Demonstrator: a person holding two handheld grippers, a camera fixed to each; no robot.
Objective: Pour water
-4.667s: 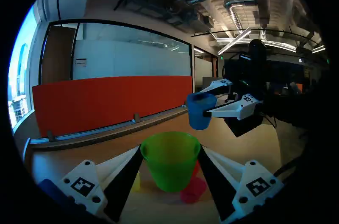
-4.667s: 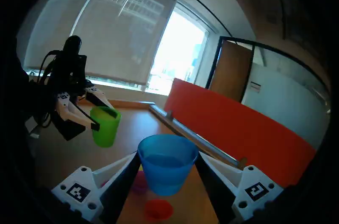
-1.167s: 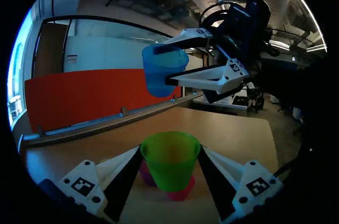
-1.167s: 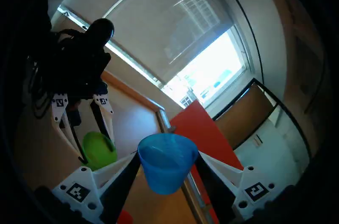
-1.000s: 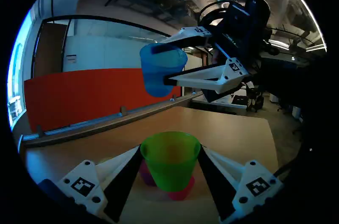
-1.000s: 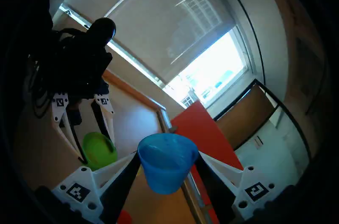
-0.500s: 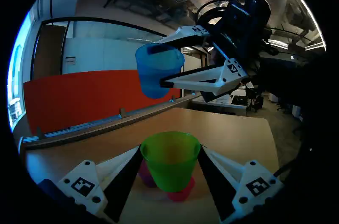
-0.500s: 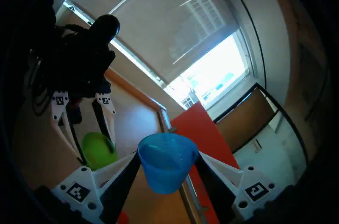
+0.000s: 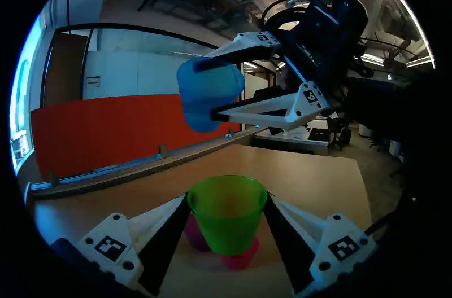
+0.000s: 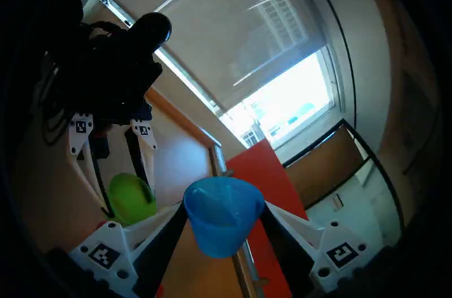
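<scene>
Wooden tabletop lies below both cups. Your right gripper clamps the blue cup high and tilted for pouring. Your left gripper squeezes the green cup upright, lower down, to catch. Water seems to be inside the blue one, though it's hard to confirm. A small pink cup sits underneath.

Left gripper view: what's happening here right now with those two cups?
A person is partway into a pour. The right tongs grip the blue cup, raised and tipped above the green cup, which the left tongs hold upright over the wooden table. No stream of water shows between them. A pink cup and a purple cup sit by the green cup's base.
</scene>
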